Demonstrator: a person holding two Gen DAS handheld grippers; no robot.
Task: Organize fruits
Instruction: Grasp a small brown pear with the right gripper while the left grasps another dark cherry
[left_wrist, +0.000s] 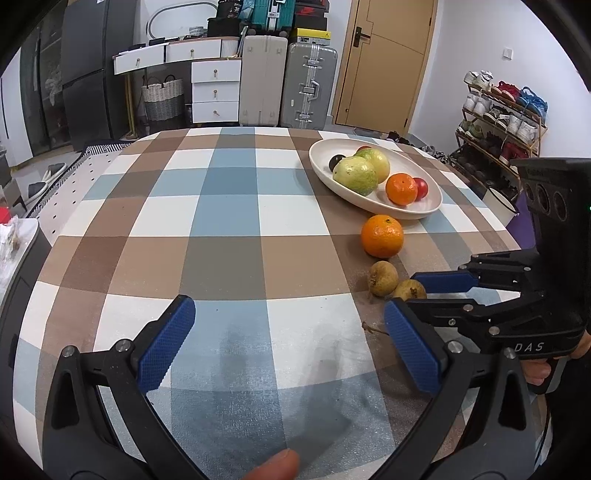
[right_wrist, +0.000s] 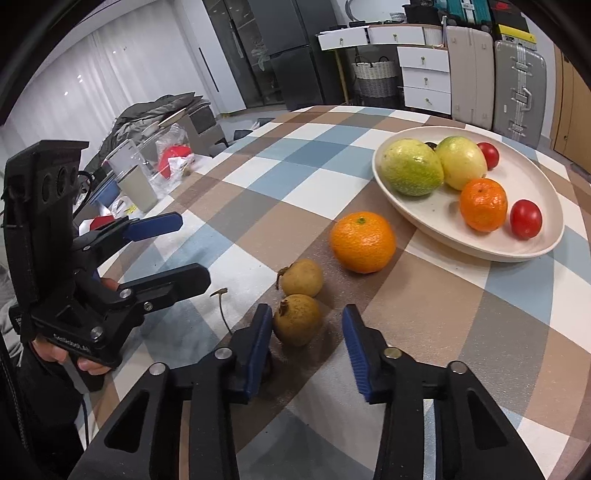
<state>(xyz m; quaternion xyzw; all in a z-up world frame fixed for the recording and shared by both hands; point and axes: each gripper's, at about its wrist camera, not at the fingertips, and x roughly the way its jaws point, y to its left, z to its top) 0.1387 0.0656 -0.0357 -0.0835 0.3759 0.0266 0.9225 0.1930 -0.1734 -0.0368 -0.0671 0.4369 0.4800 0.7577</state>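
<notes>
Partly complete: the oval plate (right_wrist: 436, 225) at the far right of the table (left_wrist: 221, 229) already carries six fruits, namely two yellow-green guavas (right_wrist: 412, 171), one small orange (right_wrist: 483, 204), two red cherry tomatoes (right_wrist: 526, 218) and one dark round fruit (left_wrist: 336, 161), the last seen clearly only in the left wrist view. Three fruits remain on the checked cloth just near of the plate: one larger orange (right_wrist: 362, 242) and two brown longan-like fruits (right_wrist: 301, 277), plus a loose stem (right_wrist: 221, 308). Right tool (right_wrist: 306, 349) is spread, its pads flanking the nearer brown fruit (right_wrist: 296, 319) without pinching it. Left tool (left_wrist: 288, 345) is spread wide over bare cloth, holding nothing
</notes>
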